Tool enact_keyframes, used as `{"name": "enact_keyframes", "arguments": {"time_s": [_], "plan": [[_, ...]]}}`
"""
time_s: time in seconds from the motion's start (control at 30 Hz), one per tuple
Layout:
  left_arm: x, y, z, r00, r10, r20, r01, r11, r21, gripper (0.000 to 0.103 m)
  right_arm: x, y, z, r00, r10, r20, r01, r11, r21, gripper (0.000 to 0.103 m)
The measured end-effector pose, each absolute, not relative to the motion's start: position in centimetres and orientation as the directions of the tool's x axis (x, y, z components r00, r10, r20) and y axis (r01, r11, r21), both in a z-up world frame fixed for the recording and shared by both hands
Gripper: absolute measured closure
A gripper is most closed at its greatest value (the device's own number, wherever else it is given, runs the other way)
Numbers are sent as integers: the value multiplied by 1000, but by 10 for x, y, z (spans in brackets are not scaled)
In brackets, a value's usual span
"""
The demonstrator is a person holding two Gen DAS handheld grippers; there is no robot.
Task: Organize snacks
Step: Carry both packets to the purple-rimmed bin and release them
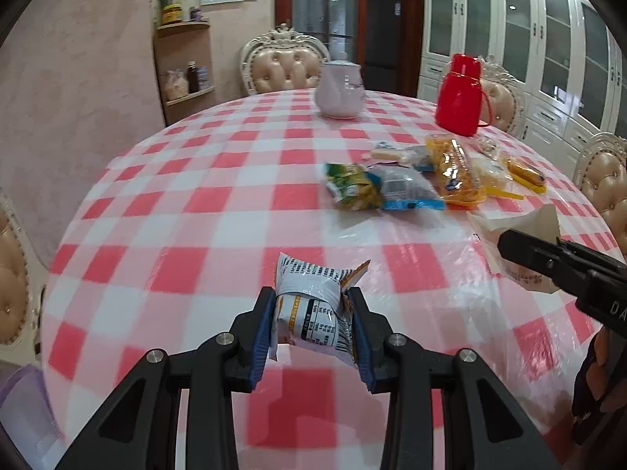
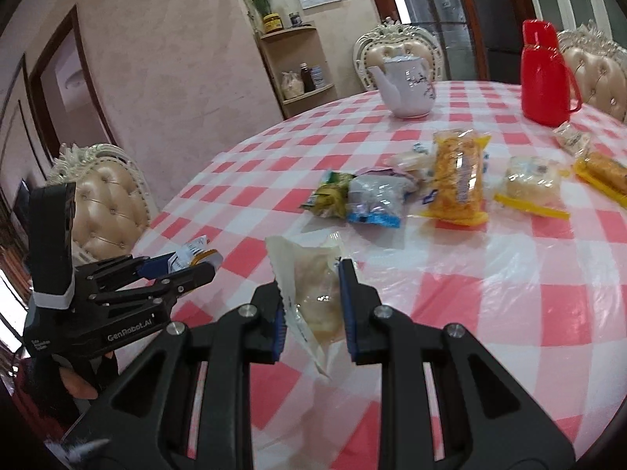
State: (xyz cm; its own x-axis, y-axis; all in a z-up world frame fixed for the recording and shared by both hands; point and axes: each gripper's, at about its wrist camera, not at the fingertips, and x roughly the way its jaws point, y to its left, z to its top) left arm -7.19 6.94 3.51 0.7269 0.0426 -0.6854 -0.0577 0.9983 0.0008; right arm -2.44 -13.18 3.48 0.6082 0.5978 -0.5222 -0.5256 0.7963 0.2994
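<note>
The left gripper (image 1: 311, 305) jaws are clenched on a white snack packet (image 1: 313, 305). The right gripper (image 2: 311, 305) jaws grasp a clear pastry bag (image 2: 313, 297), above the desk (image 2: 509, 293).

On the worktop (image 1: 219, 196), a teapot (image 1: 339, 90) stands at the far side with a flask (image 1: 460, 96) to its right. Nearer, snack packets (image 1: 407, 180) lie in a row right of centre. A chair (image 1: 288, 62) stands behind the teapot.
</note>
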Motion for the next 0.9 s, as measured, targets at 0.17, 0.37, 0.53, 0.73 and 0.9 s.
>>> {"name": "enact_keyframes", "arguments": {"time_s": [0.17,0.37,0.53,0.73,0.9], "plan": [[-93,88,41,730,62,-681,-88,996,-5,65,-35,-113,35,563,646,-516,-571,755,322,76],[-115,110,45,734,76,-675,-120,993,-19,65,-56,-75,32,489,696,-526,-646,694,319,76],[-138,134,40,726,90,-682,-164,985,-44,65,-72,-43,29,426,728,-537,-698,642,317,76],[-173,172,46,731,137,-669,-246,967,-71,65,-89,-9,28,333,784,-524,-758,553,346,76],[-203,213,48,717,205,-666,-346,934,-84,65,-110,26,29,243,820,-518,-812,464,354,76]]}}
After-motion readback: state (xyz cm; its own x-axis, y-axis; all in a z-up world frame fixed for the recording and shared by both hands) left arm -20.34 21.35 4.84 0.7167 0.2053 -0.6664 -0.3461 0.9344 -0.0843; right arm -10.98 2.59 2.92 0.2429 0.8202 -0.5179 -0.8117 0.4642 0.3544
